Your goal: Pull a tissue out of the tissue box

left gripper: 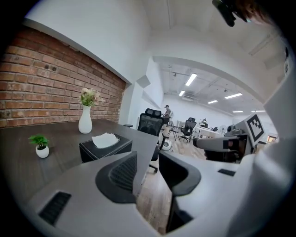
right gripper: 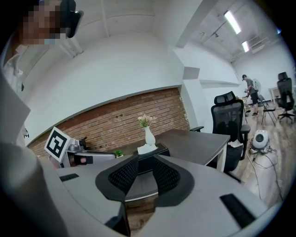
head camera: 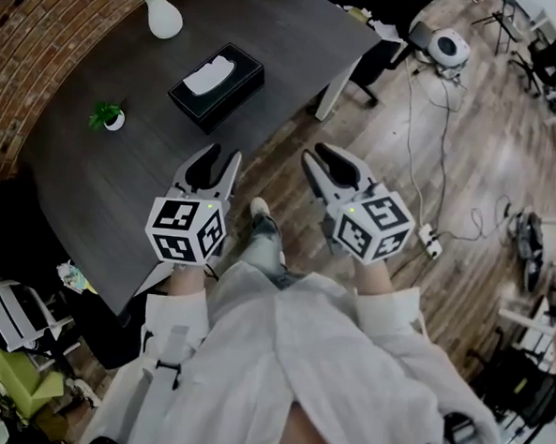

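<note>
Well beyond left claw [head camera: 220, 157] and right claw [head camera: 317, 155], both ajar and empty: tissue box [head camera: 226, 95].

A black rectangular tissue box [head camera: 217, 95] lies flat on the dark grey tabletop [head camera: 271, 28], set askew to the table's edges and well in from them. A white tissue [head camera: 210, 75] pokes up, crumpled, through the opening in the box's top, not yet pulled out.
</note>
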